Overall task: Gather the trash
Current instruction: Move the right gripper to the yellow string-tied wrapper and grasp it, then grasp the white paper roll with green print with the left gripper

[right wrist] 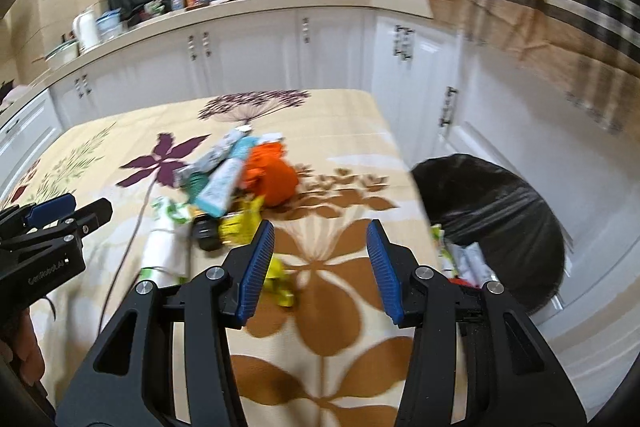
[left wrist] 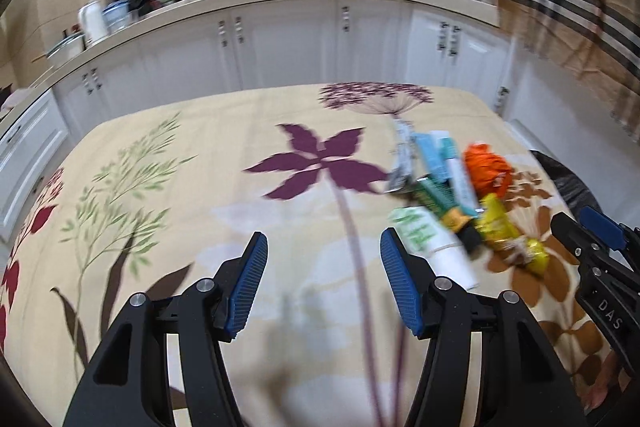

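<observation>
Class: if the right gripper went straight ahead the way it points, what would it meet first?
Probably the bare tablecloth; nothing lies between the open right gripper and it. The trash pile sits left of that line.

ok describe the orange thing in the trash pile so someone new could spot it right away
Start at the table with the floral cloth; a heap of wrappers lies on it. On the heap's side facing the black trash bag sits the crumpled orange bag. It is the only bright orange, bunched-up piece; its neighbours are flat teal tubes and yellow wrappers.
</observation>
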